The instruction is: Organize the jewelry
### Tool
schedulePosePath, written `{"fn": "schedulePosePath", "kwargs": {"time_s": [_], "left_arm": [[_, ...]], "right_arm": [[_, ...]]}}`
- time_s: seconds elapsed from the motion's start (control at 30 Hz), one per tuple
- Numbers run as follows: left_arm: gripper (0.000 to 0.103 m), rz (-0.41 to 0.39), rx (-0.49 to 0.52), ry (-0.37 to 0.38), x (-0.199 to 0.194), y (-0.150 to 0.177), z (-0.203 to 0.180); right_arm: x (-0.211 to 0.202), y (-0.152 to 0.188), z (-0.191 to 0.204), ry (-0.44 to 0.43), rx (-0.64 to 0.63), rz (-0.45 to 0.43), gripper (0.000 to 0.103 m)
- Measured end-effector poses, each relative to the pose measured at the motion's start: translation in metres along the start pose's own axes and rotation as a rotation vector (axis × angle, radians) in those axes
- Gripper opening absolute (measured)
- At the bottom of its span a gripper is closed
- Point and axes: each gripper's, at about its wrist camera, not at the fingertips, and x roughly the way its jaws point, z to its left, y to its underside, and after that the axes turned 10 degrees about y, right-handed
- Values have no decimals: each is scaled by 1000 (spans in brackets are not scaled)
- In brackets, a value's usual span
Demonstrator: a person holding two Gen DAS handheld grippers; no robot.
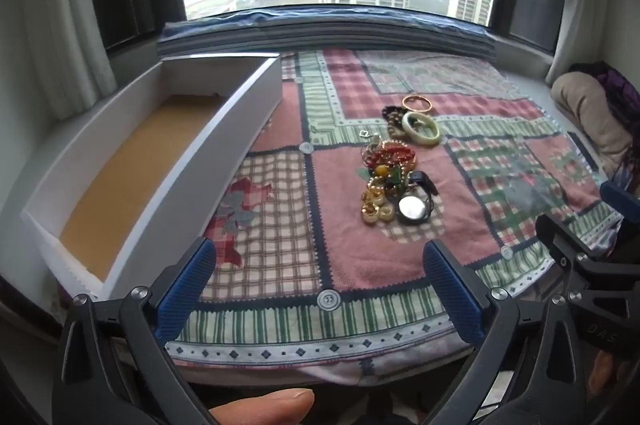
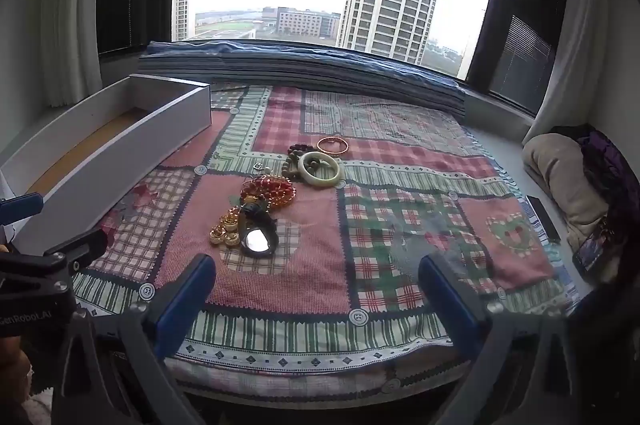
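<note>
1. Jewelry pile point(image 1: 394, 169) lies mid-quilt point(image 1: 280, 257), right of the empty white drawer point(image 1: 248, 113).
2. Left gripper point(image 1: 320, 289) and right gripper point(image 2: 318, 299): fingers wide apart, nothing held.
3. Jade bangle point(image 1: 421, 127) looks rigid, slippery, breakable: grip across its rim. Bead strands limp, likely tangled.

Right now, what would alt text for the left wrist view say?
A heap of jewelry lies on a patchwork quilt below a city window. An empty white box sits on the left. The open left gripper frames the foreground, holding nothing.
</note>
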Motion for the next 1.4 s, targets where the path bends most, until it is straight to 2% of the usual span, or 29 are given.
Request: {"fn": "schedulePosePath", "kwargs": {"time_s": [0.1,0.17,0.2,0.27,0.43,0.67,0.9,1.27,1.4], "left_arm": [[103,6,-12,36,5,-3,3],[103,-22,35,4,6,-4,-5],[103,-31,50,-5,4,-5,-8],[103,-2,72,0,9,-14,-11],[103,-19,41,34,5,-17,-9],[103,6,52,23,13,-13,-12],[103,19,38,30,15,-9,-7],[103,16,31,24,16,-9,-2],[103,3,36,30,13,-7,3]], "right_arm": [[0,1,1,-1,-19,9,103],[6,0,-12,-19,-6,20,103],[15,-6,-11,-13,-9,52,103],[22,-13,-15,-8,0,55,103],[20,-11,-7,21,16,39,103],[13,-10,-5,31,8,28,103],[18,-4,-3,43,6,57,103],[18,-5,-5,20,10,49,103],[14,-5,-18,10,34,13,103]]}}
